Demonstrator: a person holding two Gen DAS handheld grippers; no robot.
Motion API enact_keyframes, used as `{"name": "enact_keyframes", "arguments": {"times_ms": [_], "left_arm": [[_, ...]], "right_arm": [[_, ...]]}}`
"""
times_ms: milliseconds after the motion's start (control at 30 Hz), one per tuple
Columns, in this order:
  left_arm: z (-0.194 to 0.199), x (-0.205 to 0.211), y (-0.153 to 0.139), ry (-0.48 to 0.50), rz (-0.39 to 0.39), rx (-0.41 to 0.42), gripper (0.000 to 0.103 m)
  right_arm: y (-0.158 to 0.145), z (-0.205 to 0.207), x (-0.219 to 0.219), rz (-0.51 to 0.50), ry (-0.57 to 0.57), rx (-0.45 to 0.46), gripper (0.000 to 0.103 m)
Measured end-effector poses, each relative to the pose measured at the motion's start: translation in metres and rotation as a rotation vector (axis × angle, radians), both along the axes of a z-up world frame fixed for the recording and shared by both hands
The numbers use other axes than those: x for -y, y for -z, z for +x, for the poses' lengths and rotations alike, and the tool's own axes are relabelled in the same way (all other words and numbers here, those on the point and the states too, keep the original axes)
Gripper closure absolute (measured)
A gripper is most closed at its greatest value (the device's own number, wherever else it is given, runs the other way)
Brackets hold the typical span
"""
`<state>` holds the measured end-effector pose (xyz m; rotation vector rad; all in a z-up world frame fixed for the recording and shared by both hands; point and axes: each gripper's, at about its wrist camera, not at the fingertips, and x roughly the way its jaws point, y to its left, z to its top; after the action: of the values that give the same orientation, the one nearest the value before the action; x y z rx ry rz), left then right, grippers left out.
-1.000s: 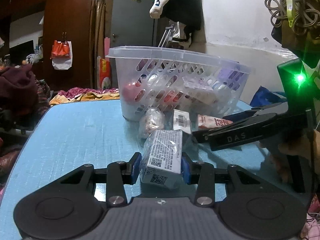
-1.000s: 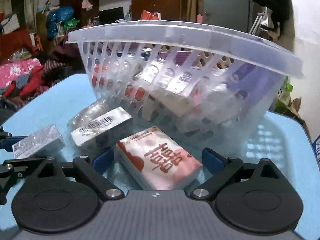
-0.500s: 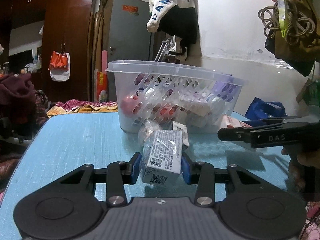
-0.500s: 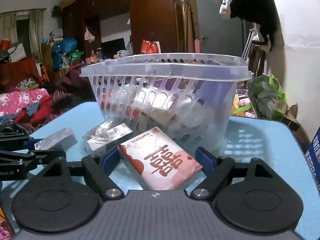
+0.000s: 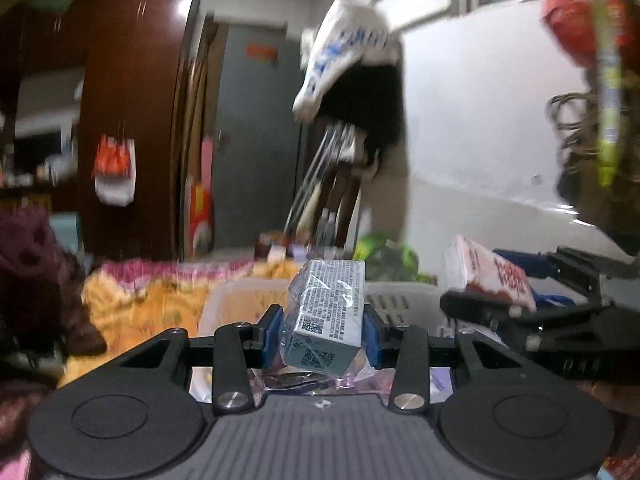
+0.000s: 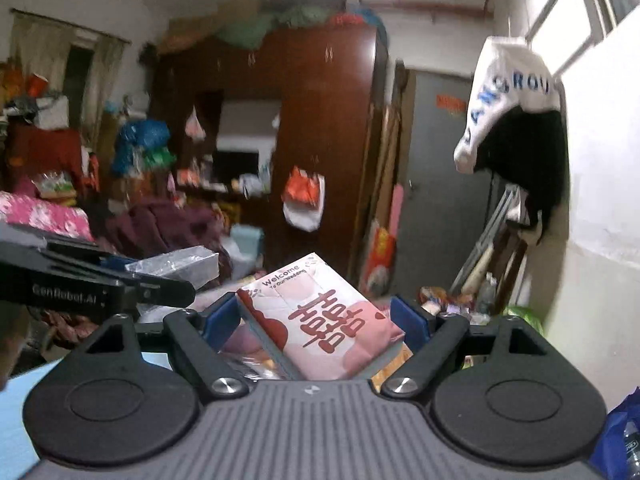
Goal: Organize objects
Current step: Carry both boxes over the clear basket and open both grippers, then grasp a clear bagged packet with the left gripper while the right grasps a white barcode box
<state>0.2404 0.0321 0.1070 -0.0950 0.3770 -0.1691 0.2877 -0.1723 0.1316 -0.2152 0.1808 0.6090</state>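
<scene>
A small grey box (image 5: 326,314), film-wrapped and printed with fine text and codes, is clamped across its narrow sides by the left gripper (image 5: 325,330), raised above the white slotted basket (image 5: 404,300). It is judged light and stiff, though the glossy film may prove slippery. A pink tissue pack (image 6: 324,320), soft and squashable, is pinched at its edges between the blue pads (image 6: 409,320) of the right gripper (image 6: 320,322), likewise held aloft. Crinkled plastic packets are glimpsed below.
</scene>
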Motion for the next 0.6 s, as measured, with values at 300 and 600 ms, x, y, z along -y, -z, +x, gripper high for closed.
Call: {"name": "enact_keyframes", "arguments": {"times_ms": [300, 600], "left_arm": [[-0.014, -0.013, 0.02, -0.036, -0.013, 0.032, 0.013], [-0.084, -0.033, 0.072, -0.052, 0.031, 0.034, 0.013]], "right_arm": [[0.024, -0.003, 0.011, 0.045, -0.006, -0.04, 0.0], [0.088, -0.056, -0.01, 0.064, -0.081, -0.285, 0.0]]}}
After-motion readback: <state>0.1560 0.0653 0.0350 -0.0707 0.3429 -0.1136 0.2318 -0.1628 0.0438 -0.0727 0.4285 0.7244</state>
